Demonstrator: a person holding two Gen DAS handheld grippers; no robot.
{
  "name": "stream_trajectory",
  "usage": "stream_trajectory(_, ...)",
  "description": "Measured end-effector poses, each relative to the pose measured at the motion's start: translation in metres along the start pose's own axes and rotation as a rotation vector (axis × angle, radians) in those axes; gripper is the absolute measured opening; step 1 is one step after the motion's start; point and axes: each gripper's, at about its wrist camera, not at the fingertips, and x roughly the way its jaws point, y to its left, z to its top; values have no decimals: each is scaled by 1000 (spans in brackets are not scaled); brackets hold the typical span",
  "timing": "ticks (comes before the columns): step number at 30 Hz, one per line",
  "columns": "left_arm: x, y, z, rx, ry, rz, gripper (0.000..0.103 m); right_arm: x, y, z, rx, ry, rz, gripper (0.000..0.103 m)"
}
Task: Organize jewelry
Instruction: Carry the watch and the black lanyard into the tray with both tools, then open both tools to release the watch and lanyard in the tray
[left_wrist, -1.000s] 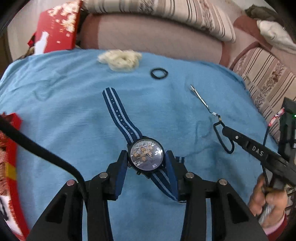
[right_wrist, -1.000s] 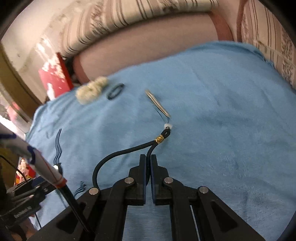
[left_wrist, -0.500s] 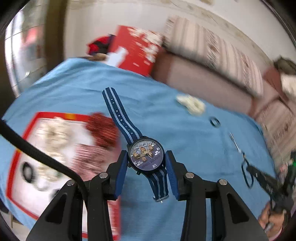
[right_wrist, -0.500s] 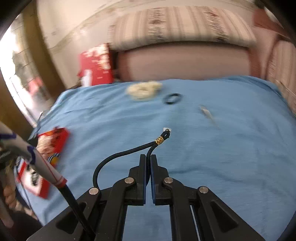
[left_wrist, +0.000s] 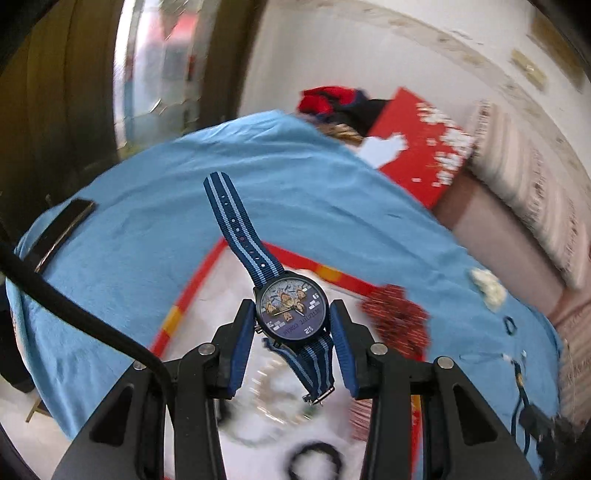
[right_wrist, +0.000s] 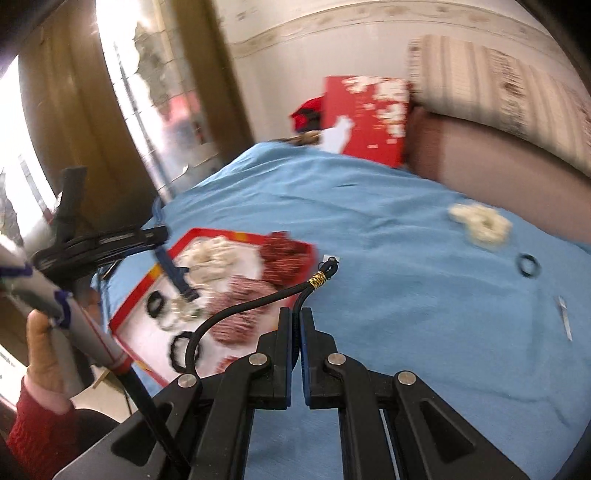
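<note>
Left tongs (left_wrist: 293, 328) grip watch (left_wrist: 293, 308) (above tray (left_wrist: 192, 291)).

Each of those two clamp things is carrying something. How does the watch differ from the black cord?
The watch has a round pictured dial on a broad, flat, blue striped strap; the black cord is thin, round and plain apart from a small gold wrap near its tip. The left gripper holds the watch by its case with jaws apart; the right gripper pinches the cord with jaws nearly together. Both are lifted clear of the blue cloth.
</note>
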Motion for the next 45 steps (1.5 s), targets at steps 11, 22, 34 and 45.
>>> stream_trajectory(11,67,32,6,33,90,129,40,98,90,19,-210,92,8,4)
stream_trajectory(22,56,36,9,26,47,79,40,172,82,33,-173,195,-71,4)
stream_trajectory(34,22,21,10,45,-92,65,59,166,57,45,-40,199,-48,34)
stream_trajectory(45,17,14,1,43,-104,76,60,106,13,18,95,160,-71,43)
